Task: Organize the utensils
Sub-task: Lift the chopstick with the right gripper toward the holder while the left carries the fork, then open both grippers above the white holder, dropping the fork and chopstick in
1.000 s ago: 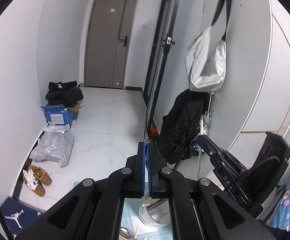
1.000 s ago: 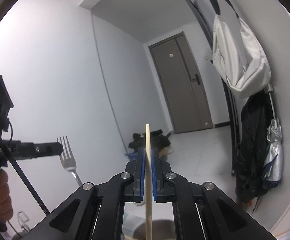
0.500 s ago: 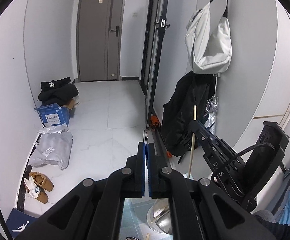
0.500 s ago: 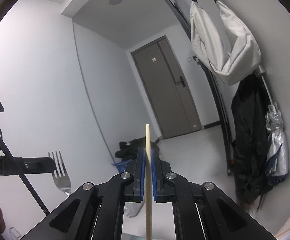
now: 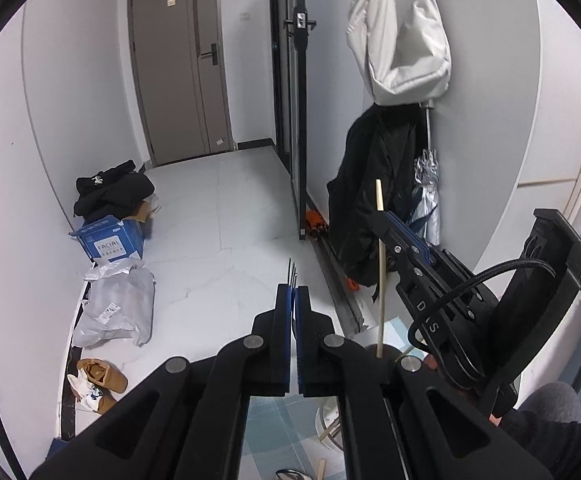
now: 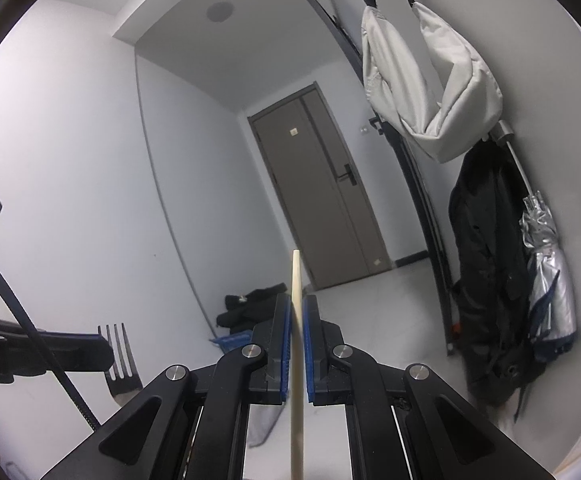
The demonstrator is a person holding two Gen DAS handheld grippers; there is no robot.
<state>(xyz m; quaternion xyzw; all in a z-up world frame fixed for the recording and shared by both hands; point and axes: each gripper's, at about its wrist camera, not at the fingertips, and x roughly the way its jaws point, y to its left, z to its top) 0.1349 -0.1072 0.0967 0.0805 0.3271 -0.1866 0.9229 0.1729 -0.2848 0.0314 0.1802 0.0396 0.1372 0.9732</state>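
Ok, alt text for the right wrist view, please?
The right claw is shut on an upright wooden chopstick. At lower left, the left claw holds a metal fork, tines up. Behind: a hallway with a grey door.

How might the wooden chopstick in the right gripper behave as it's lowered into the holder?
The wooden chopstick looks stiff and thin, probably light. The right gripper pinches it mid-length, so it may pivot if bumped. Its rounded shaft would likely roll if dropped.

Both handheld grippers, the left gripper [image 5: 293,300] and the right gripper [image 6: 297,322], are matte black with blue pads lining the jaws. Silver screws [image 6: 250,351] dot the linkages behind the jaws, and a black cable [image 5: 470,280] loops behind the right unit's white lettering.
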